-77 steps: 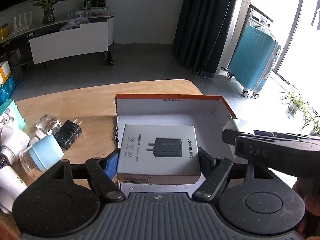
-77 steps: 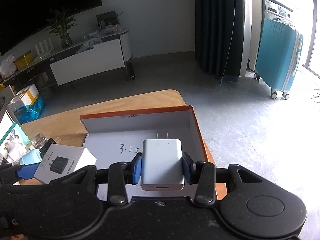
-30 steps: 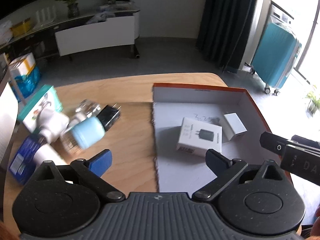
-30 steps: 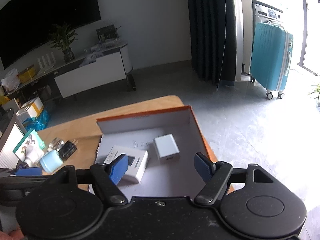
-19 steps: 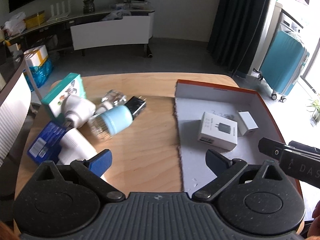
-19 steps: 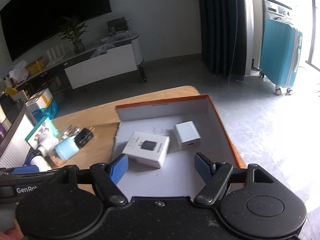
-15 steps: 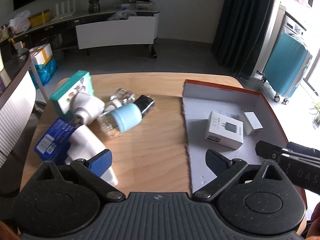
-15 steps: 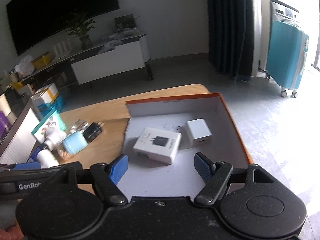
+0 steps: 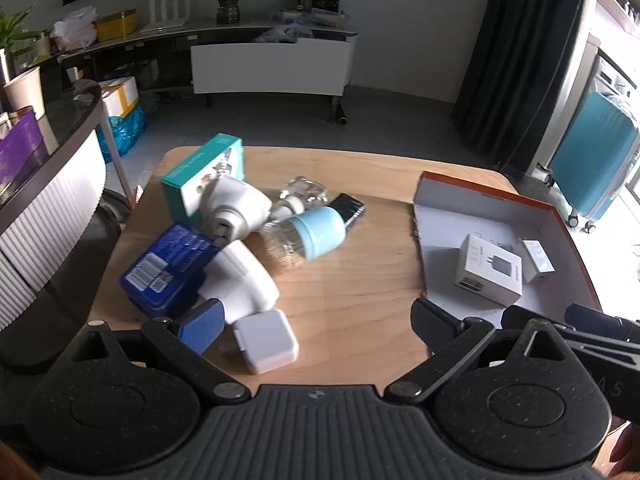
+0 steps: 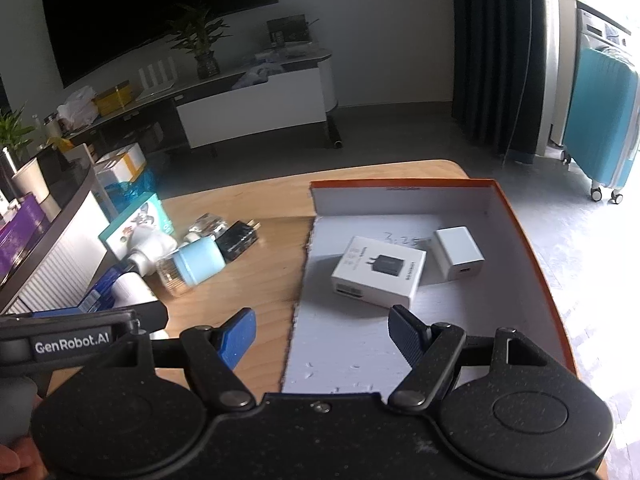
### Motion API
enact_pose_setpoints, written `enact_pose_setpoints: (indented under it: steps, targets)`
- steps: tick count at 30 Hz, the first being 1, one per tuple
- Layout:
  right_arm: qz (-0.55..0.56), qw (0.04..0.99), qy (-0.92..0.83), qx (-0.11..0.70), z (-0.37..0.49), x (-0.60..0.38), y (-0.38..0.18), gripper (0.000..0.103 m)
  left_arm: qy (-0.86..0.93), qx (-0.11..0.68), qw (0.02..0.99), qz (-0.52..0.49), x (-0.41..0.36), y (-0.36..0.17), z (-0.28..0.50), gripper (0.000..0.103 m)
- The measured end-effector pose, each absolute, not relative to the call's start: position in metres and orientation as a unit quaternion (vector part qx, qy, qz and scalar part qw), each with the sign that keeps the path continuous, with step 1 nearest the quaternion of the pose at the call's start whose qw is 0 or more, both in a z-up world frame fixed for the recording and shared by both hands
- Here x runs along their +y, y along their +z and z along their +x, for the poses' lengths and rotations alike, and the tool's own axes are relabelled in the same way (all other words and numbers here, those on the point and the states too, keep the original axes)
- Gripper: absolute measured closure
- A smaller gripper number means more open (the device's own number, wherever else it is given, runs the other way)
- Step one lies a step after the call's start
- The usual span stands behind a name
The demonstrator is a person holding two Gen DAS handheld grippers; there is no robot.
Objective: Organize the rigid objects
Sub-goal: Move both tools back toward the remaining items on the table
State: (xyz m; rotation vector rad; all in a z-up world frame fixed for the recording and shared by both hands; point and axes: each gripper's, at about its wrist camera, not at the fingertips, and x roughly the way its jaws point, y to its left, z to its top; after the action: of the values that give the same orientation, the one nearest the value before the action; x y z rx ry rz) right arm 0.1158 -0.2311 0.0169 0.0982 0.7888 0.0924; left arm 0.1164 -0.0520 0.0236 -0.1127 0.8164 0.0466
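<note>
Both grippers hang over the wooden table [image 9: 352,292] with nothing between their pads. The left gripper [image 9: 316,326] stands wide apart, empty, above bare wood and the near edge of the loose pile. The right gripper [image 10: 322,334] is likewise spread wide and empty, straddling the left wall of the box.

The orange-edged cardboard box [image 10: 516,216] lies open at the table's right end and holds two items. One white charger carton [image 10: 378,270] lies flat, its long axis running diagonally from near-left to far-right; it bears a printed picture of a black plug, and its side lettering is too small to read. One bare white charger [image 10: 458,258] lies just beside it on the far right, port face turned toward the near-right. Handwriting on the box floor between them reads roughly "3:25".

Outside the box, at the table's left end, the pile counts as follows:
- one teal and white carton [image 9: 204,184], label illegible;
- one blue flat pack [image 9: 172,264] with a barcode panel;
- two white bulky plug-type bodies [image 9: 236,208], one above the other, touching the blue pack;
- one pale blue capped clear container [image 9: 308,236], on its side, cap toward the right;
- one clear glass piece [image 9: 304,192];
- one black adapter [image 9: 350,210], prongs pointing away;
- one white square charger [image 9: 266,340], nearest the left gripper's blue pad.

The left gripper's body shows the marking "GenRobot.AI" in the right wrist view.
</note>
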Motion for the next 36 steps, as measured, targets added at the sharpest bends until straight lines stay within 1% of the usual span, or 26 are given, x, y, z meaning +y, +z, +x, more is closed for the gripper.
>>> enact_pose_setpoints:
  steps: [13, 23, 36]
  targets:
    - [0.029, 0.916, 0.080, 0.393, 0.117, -0.191, 0.013, 0.017, 0.052, 0.395, 0.914, -0.069, -0.017, 0.023, 0.108, 0.001]
    - [0.025, 0.912, 0.094, 0.398, 0.119, -0.178, 0.008, 0.017, 0.060, 0.395, 0.913, -0.075, -0.003, 0.021, 0.104, 0.001]
    - [0.014, 0.900, 0.133, 0.415, 0.115, -0.153, -0.010, 0.017, 0.067, 0.409, 0.905, -0.098, 0.031, -0.001, 0.092, 0.001]
